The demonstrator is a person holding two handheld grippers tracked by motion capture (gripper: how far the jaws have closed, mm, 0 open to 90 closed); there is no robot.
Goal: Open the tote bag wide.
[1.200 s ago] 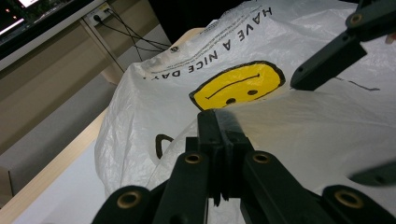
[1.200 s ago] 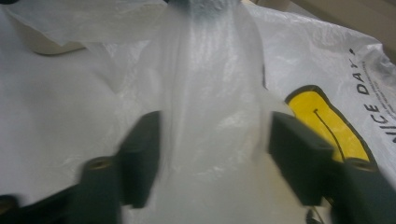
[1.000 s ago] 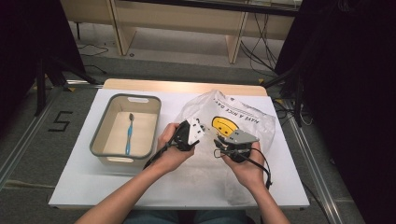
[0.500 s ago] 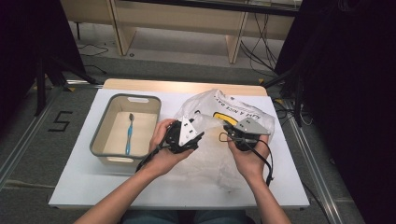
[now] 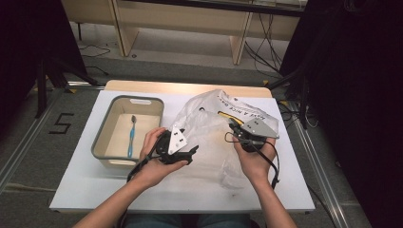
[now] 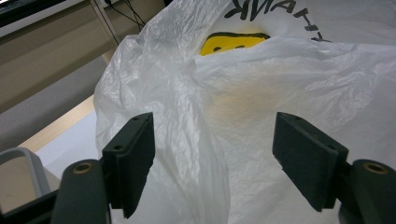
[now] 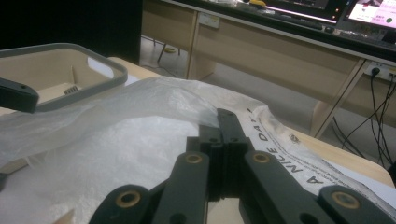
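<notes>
A white plastic bag (image 5: 209, 142) with a yellow smiley face and black lettering lies puffed up in the middle of the white table (image 5: 85, 185). My right gripper (image 5: 233, 126) is shut on the bag's upper edge (image 7: 116, 135), its jaws (image 7: 229, 116) pressed together and holding the film up. My left gripper (image 5: 191, 152) sits at the bag's left side. Its jaws (image 6: 212, 135) have just been opening and stand wide apart. A loose fold of the bag (image 6: 261, 84) hangs between them, and the pads do not press on it.
A grey-rimmed beige tray (image 5: 102, 137) stands left of the bag with a blue toothbrush (image 5: 131, 135) lying in it. The tray's rim (image 7: 93, 60) is near the left gripper. Bare table lies in front of both hands.
The left gripper has let go of the bag, opened wide and drawn left, away from the right gripper. The right gripper has risen a little, and the bag now stands puffed up.
</notes>
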